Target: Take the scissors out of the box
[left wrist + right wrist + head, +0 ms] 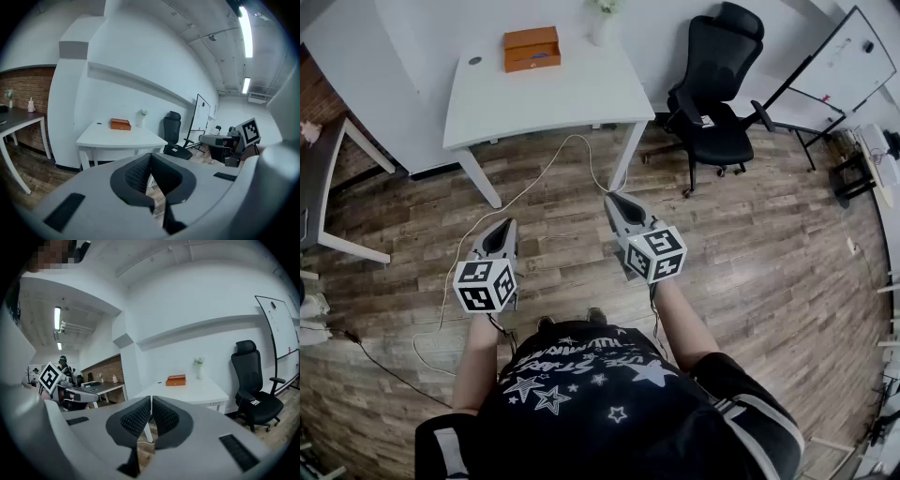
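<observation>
Left hand-held gripper [503, 228]: clenched, jaws tip to tip, nothing between them, held over wooden floor [750, 244], aimed toward counter. White cable [546, 171] trails across floor from under counter.

White counter [487, 98]: ahead, well apart from both grippers. Orange box [532, 49] near its far edge, lid down, long axis left-right, slightly skewed. Scissors hidden inside closed box, orientation not visible. White vase [601, 26] right of box.

Right hand-held gripper [615, 200]: clenched, empty, pointing at counter.

Black office chair [717, 89] right of counter; whiteboard [848, 61] at far right.
</observation>
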A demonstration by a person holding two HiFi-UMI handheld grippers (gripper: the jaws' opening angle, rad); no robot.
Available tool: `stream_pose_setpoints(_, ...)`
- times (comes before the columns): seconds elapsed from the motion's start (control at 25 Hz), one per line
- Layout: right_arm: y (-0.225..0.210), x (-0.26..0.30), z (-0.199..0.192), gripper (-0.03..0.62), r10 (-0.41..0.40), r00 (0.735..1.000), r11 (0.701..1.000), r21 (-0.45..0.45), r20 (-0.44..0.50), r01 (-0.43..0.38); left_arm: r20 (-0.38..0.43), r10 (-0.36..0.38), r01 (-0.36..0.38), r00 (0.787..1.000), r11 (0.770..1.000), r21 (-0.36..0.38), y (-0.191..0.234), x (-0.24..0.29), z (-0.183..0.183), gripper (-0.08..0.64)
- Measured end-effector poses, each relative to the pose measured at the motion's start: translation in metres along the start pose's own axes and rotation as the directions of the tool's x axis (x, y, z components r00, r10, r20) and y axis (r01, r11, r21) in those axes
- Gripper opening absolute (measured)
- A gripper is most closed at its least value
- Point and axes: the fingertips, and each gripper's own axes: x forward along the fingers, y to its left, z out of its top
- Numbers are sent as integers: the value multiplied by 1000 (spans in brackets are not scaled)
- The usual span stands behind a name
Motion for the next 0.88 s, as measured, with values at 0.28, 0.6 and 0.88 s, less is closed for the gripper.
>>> stream_pose_setpoints(0.28, -14, -8, 0, 44, 7, 1000, 1000, 1, -5, -7, -9, 10, -10, 1000, 1000, -7, -10, 5, -1, 17)
stream_pose_setpoints(0.6, -24, -19, -2, 45, 33, 999, 999, 12, 5, -33, -31, 37, -38, 999, 999, -20, -32, 9, -9, 17)
stream_pose_setpoints(0.88, -55, -32, -11, 46, 93, 995, 991, 91, 24, -95, -31, 84, -85, 996, 995, -42, -54, 25, -17, 18)
